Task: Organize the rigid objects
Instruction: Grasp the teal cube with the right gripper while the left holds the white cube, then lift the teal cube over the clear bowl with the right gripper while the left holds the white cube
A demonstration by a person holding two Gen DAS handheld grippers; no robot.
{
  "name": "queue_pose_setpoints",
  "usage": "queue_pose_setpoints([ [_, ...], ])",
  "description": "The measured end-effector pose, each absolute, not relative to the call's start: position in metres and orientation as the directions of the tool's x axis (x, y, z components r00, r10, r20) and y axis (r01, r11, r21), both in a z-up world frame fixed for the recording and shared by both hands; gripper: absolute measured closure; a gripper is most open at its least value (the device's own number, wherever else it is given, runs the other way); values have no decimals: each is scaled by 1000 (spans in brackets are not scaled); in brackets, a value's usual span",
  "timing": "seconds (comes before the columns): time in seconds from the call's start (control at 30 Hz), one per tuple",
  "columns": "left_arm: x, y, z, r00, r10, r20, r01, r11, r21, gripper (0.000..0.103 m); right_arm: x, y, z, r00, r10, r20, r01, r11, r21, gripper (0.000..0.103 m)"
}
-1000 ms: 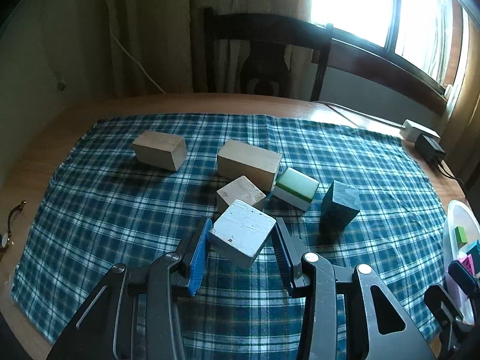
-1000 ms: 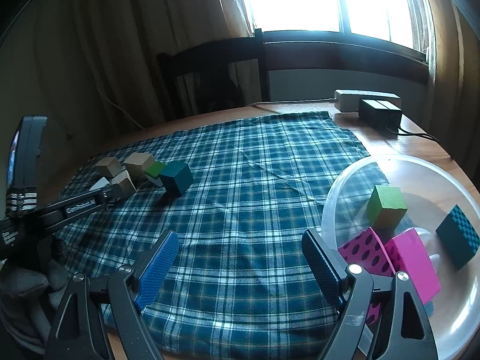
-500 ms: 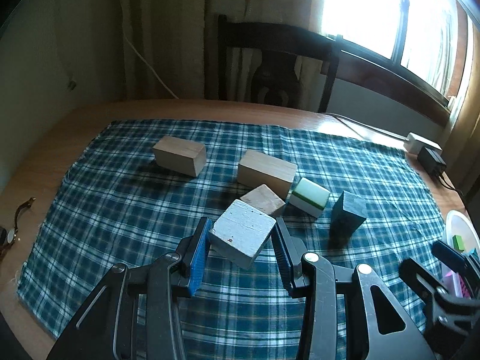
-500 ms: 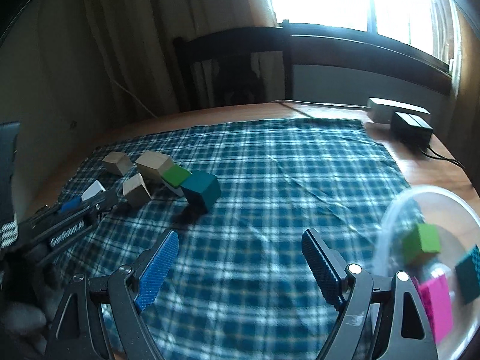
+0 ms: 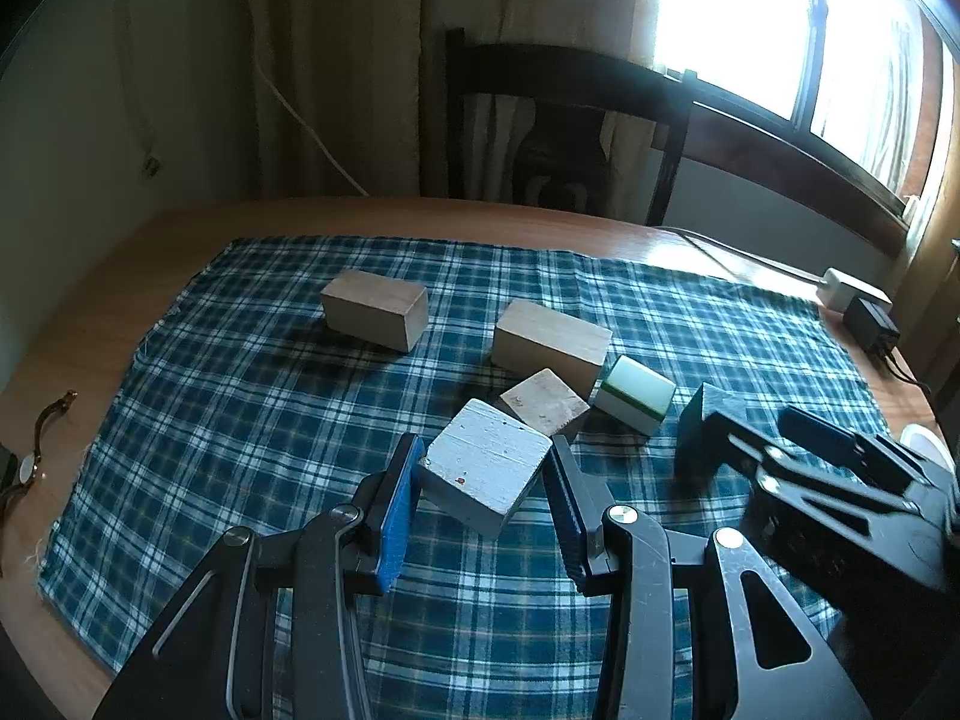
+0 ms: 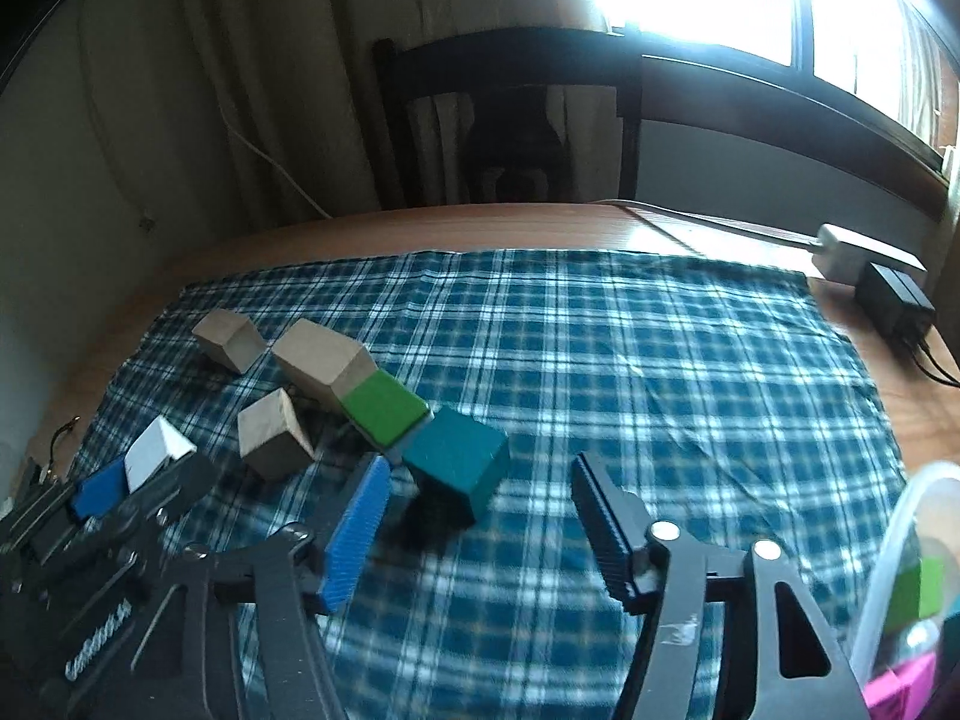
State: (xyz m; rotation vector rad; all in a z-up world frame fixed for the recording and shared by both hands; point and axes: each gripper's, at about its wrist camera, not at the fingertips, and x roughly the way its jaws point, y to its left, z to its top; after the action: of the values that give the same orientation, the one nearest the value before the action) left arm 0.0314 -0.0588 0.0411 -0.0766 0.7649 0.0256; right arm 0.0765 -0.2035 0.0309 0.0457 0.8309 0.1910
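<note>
- On the far left of the plaid cloth [image 5: 252,420] lay a plain wooden block [image 5: 375,309], long axis running across the view, well apart from the others
- The left gripper [image 5: 483,483] had its pads clamped on a white painted block [image 5: 486,471], holding it tilted just above the cloth, one corner pointing toward the camera; a nearly cubic shape with no clear long axis
- That block looked rigid and fairly light, its paint chalky rather than slick, so a squeeze on two flat opposite faces seemed secure
- Behind it sat a small wooden cube [image 5: 543,402] touching a longer wooden block [image 5: 552,345], whose long axis ran left to right
- Just right of those lay a green-and-white block [image 5: 633,393], on its side
- Further right stood the teal block [image 6: 459,462], upright on the cloth, corner toward the right camera, a little taller than wide
- The right gripper [image 6: 480,516] had just been closing its jaws; they stood apart with the teal block partly between them, pads not yet pressing it
- It looked stiff, solid wood, probably not fragile; the flat side faces near mid-height seemed the best hold
- At the far right edge, a clear bowl [image 6: 900,516] already held coloured blocks
</note>
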Motion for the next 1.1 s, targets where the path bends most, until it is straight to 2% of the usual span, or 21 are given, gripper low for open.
queue_pose_setpoints([
  [0.1, 32, -59, 41, 722, -2, -692, -54, 997, -59, 61, 85, -201, 28, 656, 190, -730, -144, 981, 126, 46],
  [0.23, 32, -59, 41, 721, -2, -693, -54, 997, -58, 61, 93, -199, 23, 647, 200, -736, -145, 980, 139, 58],
  [1.1, 25, -63, 49, 736, -1, -677, -46, 998, -52, 61, 53, -230, 37, 711, 163, -684, -62, 983, 170, 59],
])
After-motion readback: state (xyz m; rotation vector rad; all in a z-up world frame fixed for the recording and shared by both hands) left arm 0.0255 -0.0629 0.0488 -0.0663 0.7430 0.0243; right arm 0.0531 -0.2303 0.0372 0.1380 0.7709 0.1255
